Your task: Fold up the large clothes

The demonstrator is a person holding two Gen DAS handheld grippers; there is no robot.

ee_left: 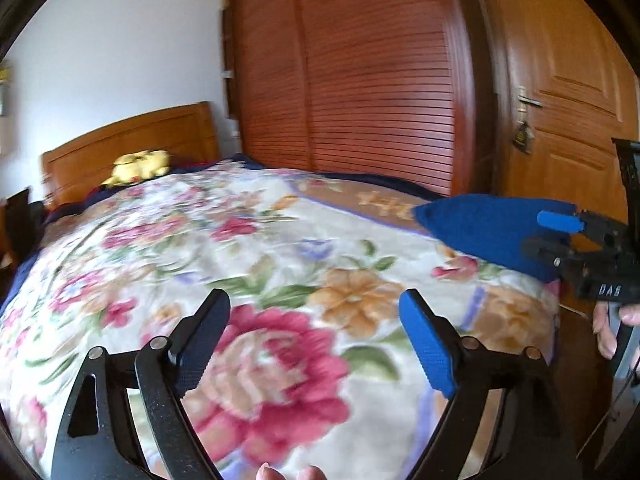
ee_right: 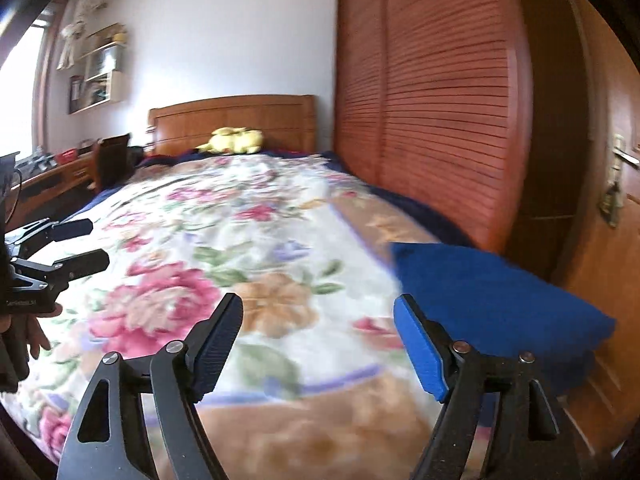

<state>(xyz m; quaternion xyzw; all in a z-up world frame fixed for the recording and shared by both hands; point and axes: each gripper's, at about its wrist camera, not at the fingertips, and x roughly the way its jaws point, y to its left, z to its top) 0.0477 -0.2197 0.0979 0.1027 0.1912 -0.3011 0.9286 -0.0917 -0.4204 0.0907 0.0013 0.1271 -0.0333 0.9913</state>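
Left wrist view: left claw (ee_left: 316, 320) spread wide, empty, above floral blanket (ee_left: 248, 248). Blue folded garment (ee_left: 480, 232) lies at bed's right edge.

Right wrist view: right claw (ee_right: 320, 324) wide, empty, garment (ee_right: 492, 300) just beside it. Judgement: grip corners squarely; wardrobe (ee_right: 432, 100) close, leftward room ample.

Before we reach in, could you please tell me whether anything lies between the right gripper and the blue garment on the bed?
Nothing visible does: the open right gripper faces the folded blue knitted garment across bare floral blanket.
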